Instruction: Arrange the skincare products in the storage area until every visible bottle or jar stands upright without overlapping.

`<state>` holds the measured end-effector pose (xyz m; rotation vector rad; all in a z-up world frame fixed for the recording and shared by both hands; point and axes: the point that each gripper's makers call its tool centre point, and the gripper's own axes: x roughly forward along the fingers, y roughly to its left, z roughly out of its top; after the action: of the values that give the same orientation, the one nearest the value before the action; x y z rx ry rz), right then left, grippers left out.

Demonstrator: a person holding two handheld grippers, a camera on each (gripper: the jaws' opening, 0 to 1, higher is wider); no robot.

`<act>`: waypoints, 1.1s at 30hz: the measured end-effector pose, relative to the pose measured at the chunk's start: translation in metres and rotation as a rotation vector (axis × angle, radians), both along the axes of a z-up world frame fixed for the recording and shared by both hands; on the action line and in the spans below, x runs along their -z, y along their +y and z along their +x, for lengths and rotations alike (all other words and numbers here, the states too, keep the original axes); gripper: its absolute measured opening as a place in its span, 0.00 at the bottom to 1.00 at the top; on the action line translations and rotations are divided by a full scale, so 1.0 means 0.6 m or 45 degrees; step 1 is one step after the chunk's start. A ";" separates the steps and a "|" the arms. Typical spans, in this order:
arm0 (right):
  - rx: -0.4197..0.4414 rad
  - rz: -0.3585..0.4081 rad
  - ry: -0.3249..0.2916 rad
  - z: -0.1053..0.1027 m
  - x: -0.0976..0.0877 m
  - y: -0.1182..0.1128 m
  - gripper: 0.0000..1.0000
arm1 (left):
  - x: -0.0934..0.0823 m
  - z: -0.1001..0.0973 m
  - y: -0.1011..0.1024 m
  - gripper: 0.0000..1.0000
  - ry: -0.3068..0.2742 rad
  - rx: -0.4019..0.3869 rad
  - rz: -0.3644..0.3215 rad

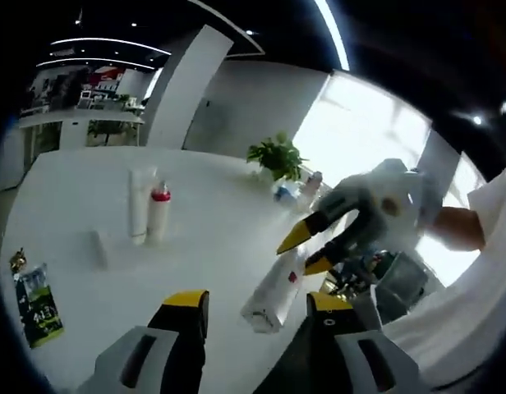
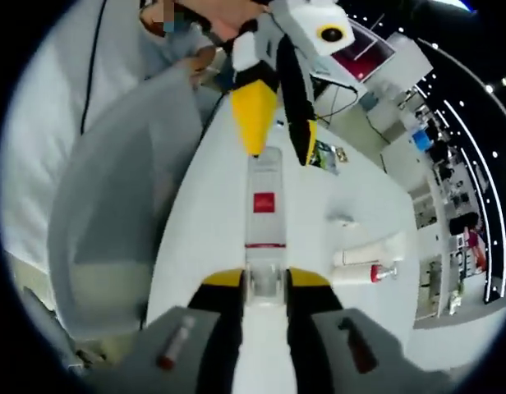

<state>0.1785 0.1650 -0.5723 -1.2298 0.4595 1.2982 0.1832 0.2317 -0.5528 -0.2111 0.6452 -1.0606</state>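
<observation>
I am in an open-plan office or showroom — long white worktop [image 1: 113,246], potted plant [image 1: 276,156], curved ceiling light strips [image 1: 331,33], display shelving [image 2: 450,197] along one wall.

A potted plant [image 1: 277,156] at the white table's [image 1: 212,238] far edge — a green packet [image 1: 39,304] nearer.

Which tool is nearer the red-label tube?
Right. The right tool is closed on the tube's cap end; the left tool sits open at its far end.
</observation>
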 end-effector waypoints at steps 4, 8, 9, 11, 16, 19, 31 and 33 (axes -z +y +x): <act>-0.123 -0.048 -0.029 -0.023 -0.002 0.011 0.18 | 0.010 -0.024 -0.025 0.49 0.149 0.078 -0.030; -0.199 -0.041 -0.024 -0.046 -0.006 0.027 0.18 | 0.026 -0.049 -0.042 0.48 0.414 0.084 -0.112; -0.206 -0.038 -0.023 -0.048 -0.007 0.029 0.18 | 0.030 -0.055 -0.044 0.46 0.471 0.088 -0.139; -0.217 -0.027 -0.024 -0.050 -0.009 0.033 0.18 | 0.036 -0.058 -0.044 0.37 0.509 0.083 -0.162; -0.241 -0.026 -0.013 -0.051 -0.004 0.037 0.18 | 0.023 -0.079 -0.048 0.29 0.589 0.120 -0.277; -0.260 -0.005 0.026 -0.059 -0.004 0.042 0.19 | 0.023 -0.089 -0.045 0.26 0.619 0.143 -0.300; -0.240 0.090 0.149 -0.071 0.016 0.065 0.21 | 0.021 -0.086 -0.017 0.25 0.674 0.022 -0.466; -0.242 0.063 0.162 -0.074 0.025 0.064 0.21 | 0.021 -0.095 -0.017 0.25 0.704 0.029 -0.510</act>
<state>0.1338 0.2036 -0.5874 -1.1752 0.4058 1.5474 0.1265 0.2216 -0.5656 -0.8678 0.9230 -1.1539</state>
